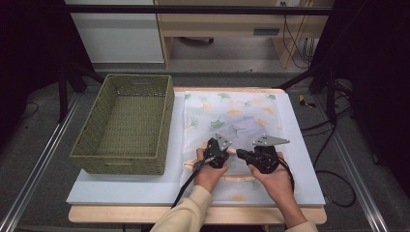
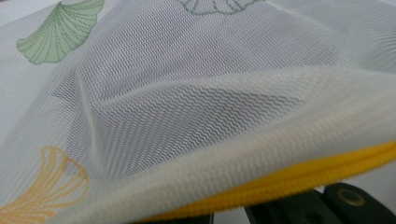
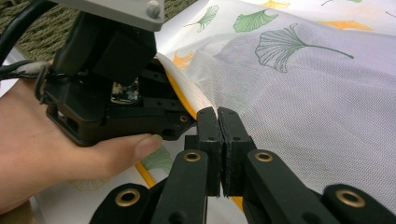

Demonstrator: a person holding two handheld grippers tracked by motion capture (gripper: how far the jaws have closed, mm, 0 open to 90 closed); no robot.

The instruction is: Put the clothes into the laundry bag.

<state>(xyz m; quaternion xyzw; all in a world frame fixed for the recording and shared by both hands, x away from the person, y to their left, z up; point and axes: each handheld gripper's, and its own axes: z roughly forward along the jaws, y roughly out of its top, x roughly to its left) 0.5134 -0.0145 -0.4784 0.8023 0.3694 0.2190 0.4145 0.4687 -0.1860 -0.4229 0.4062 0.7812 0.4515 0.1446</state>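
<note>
Since both grippers are pinching the near edge of the mesh bag [image 1: 232, 121], the thing to do well now, I'd say, is to keep the two grips steady and part or lift the edge evenly, so the thin net doesn't tear or slip off the pads. From the high view, the bag lies flat on the white table [image 1: 300, 145], just right of the green woven basket [image 1: 126, 123], with the left gripper [image 1: 216, 151] and right gripper [image 1: 255, 155] side by side at its front hem.

In the left gripper view, the fabric drapes right over the lens: white see-through net printed with green and orange ginkgo leaves, a thick cream hem and a yellow zipper [image 2: 299, 179] along it. The jaws sit under that hem, closed on it as far as I can judge.

In the right gripper view, the right gripper's [image 3: 219, 122] jaws stand pressed together on the zipper edge, with the left gripper [image 3: 112, 84] and its hand [image 3: 51, 154] close beside, the net rising slightly between them.
</note>
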